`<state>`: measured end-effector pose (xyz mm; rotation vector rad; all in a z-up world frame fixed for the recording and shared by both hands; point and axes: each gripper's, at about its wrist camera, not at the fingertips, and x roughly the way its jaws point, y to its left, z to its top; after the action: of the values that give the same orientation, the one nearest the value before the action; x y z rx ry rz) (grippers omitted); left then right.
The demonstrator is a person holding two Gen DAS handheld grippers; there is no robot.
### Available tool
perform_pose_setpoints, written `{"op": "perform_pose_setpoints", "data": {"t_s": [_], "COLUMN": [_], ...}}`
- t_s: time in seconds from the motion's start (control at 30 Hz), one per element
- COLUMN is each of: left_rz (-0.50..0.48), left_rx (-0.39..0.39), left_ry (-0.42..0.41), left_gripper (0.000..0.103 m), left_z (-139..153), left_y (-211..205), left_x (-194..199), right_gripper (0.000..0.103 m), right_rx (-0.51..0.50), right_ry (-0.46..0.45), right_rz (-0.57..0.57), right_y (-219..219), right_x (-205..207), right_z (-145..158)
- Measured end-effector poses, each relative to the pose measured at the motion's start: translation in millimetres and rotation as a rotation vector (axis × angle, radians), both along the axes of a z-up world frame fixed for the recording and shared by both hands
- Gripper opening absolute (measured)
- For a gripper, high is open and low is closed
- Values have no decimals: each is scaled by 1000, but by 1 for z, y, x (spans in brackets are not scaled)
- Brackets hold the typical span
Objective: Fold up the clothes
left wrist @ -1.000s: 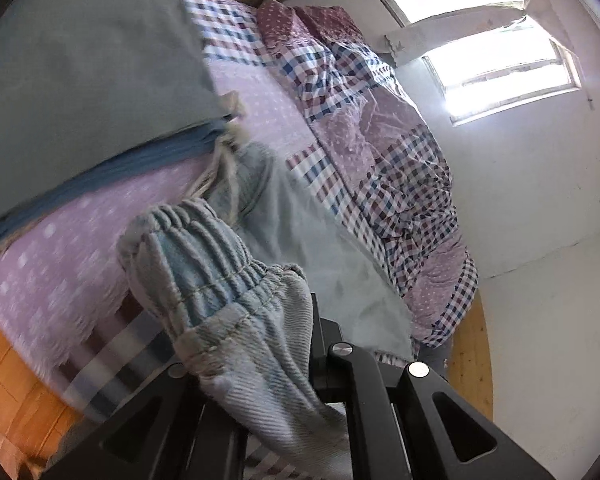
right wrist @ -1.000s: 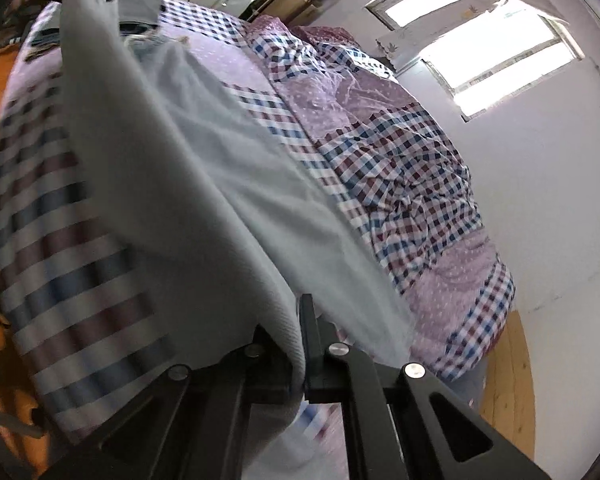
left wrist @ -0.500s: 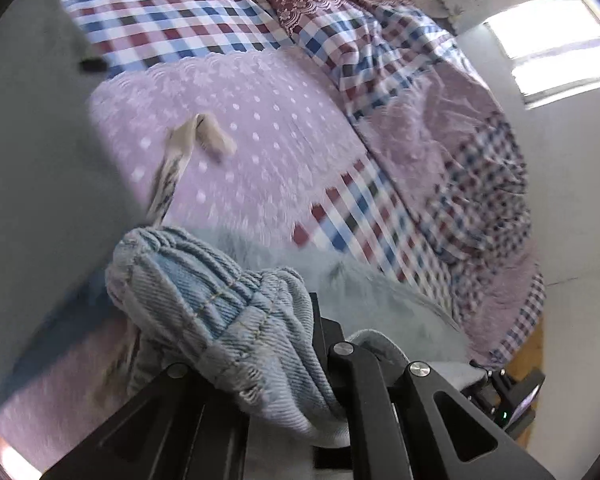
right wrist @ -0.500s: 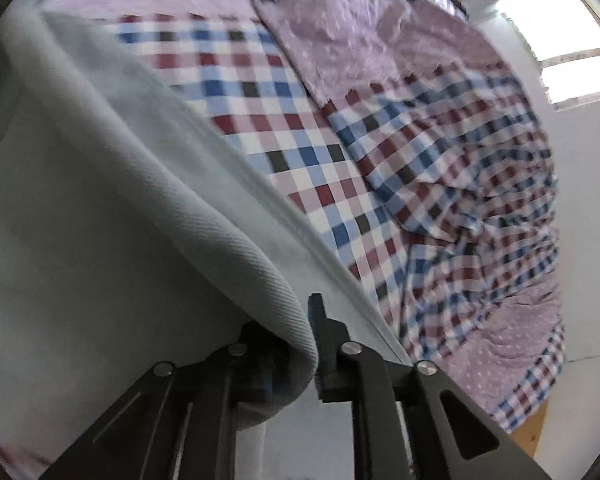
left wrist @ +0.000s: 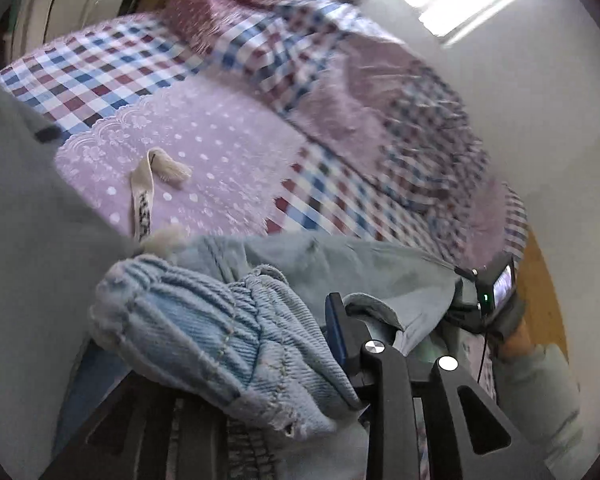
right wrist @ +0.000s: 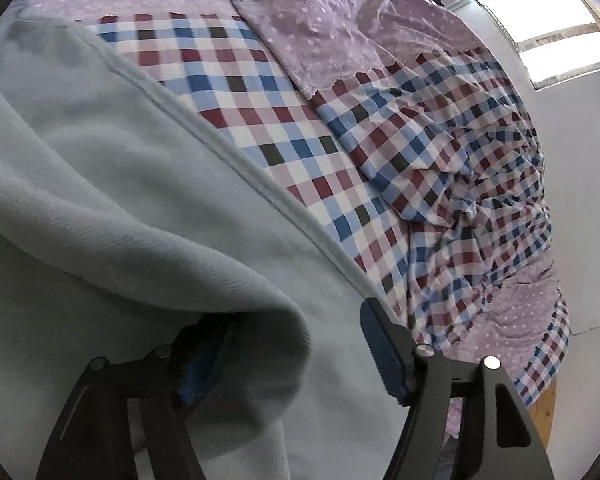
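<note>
A home bedroom: a bed (right wrist: pixel 260 92) covered in checked and dotted lilac bedding, white walls (left wrist: pixel 540 100), a bright window (right wrist: pixel 560 48), wooden floor (left wrist: pixel 548 312).

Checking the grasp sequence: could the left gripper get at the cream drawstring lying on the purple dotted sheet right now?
Probably not yet. The left gripper is shut on the denim waistband, which bunches between it and the drawstring.

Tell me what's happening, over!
Left gripper shut on waistband. Right gripper open, pants draped between fingers. Drawstring loose on bed. Nothing in the way.
</note>
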<state>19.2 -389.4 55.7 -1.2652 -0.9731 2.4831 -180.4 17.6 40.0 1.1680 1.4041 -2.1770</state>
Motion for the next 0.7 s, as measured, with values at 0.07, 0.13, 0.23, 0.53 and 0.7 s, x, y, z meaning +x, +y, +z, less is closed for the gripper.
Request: {"op": "perform_pose_setpoints", "data": {"t_s": [0.07,0.13,0.23,0.53,0.7], "left_rz": [28,38,57,102,171], "left_rx": [70,90,148,204,172], "left_ry": [-91,-169,-268,-230,-20], "left_gripper": [36,36,39,67,72], "left_z": [-13,-23,-34,-7,30], "left_y": [-8,-13,-17,-23,-47], "left_x": [-6,-17,-26,-15,22], "right_gripper": [72,72,72,71,69], "right_rx": [-12,-54,-129,-382,-490], "right_ry": [5,-6,-34,-94,-203], "right_rz": [21,70,221,622,416], "right_y": [-9,-27,-67,-234,-257], "right_x": [21,52,105,202,146], "right_z": [10,23,37,35,16]}}
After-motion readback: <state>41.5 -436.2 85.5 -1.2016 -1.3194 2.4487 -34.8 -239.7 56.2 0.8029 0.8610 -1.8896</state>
